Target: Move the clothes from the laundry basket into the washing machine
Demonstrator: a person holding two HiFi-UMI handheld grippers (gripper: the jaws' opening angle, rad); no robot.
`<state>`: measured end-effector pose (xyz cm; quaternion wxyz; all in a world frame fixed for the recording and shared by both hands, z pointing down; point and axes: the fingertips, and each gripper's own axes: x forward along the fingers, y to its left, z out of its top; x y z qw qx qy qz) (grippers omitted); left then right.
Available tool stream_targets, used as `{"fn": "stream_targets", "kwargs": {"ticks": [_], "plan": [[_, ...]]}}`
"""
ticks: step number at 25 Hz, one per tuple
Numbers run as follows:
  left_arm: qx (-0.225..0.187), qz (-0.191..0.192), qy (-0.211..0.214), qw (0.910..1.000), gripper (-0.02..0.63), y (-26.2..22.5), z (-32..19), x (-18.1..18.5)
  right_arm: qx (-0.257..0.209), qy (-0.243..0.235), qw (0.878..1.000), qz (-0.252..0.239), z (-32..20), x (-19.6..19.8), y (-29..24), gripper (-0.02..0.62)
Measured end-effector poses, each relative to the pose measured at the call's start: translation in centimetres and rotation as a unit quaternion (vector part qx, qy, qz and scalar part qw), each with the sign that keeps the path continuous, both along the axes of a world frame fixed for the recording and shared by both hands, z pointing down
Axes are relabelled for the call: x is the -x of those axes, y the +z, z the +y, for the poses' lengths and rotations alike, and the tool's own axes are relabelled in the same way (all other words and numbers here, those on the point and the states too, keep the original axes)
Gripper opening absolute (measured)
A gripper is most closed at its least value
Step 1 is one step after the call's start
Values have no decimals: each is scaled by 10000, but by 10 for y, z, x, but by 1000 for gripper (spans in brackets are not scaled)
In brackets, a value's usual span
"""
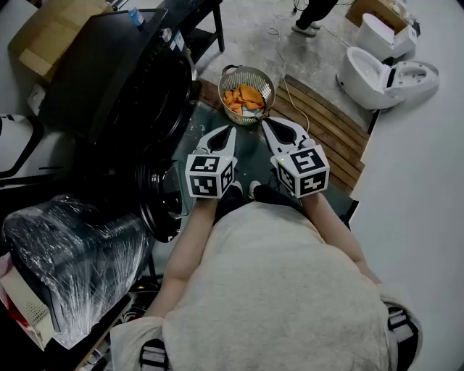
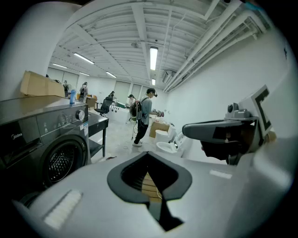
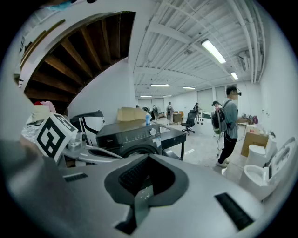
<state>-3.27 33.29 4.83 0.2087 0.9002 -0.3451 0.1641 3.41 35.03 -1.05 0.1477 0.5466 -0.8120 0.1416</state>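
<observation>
A round metal laundry basket (image 1: 266,77) stands on the floor ahead of me with orange clothes (image 1: 243,98) inside. The black front-loading washing machine (image 1: 116,72) is to the left, its round door (image 1: 163,199) swung open. My left gripper (image 1: 230,130) and right gripper (image 1: 265,122) are side by side just short of the basket, both shut and empty. The left gripper view shows its closed jaws (image 2: 148,153), the machine's drum (image 2: 59,160) and the right gripper (image 2: 223,132). The right gripper view shows its closed jaws (image 3: 149,156) and the washing machine (image 3: 135,137).
A wooden slatted board (image 1: 326,123) lies right of the basket, with white toilets (image 1: 377,69) beyond. A plastic-wrapped bundle (image 1: 65,253) sits at lower left. A cardboard box (image 1: 58,32) and a blue bottle (image 1: 135,16) are on top of the machine. A person (image 3: 228,125) stands farther off.
</observation>
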Motion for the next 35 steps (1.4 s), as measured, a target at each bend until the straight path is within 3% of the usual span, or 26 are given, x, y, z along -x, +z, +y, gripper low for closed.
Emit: {"fn": "stream_targets", "kwargs": {"ticks": [14,22,28,35], "plan": [[-16,-108,-27,9999,9,2,0,6,190,174,9997,20,5,-6,12,-11],[-12,-100,221,9997,9,3,-6,17,124,200,9995,-210,-8,18,10,-11],[135,-160,346,9992,9,17,-13,32,371,279,9981,-415,-6,36,28,-11],[319,-121,297,9990,9,29,-35,31,271,474,9979,-358,-35,18,30,-11]]}}
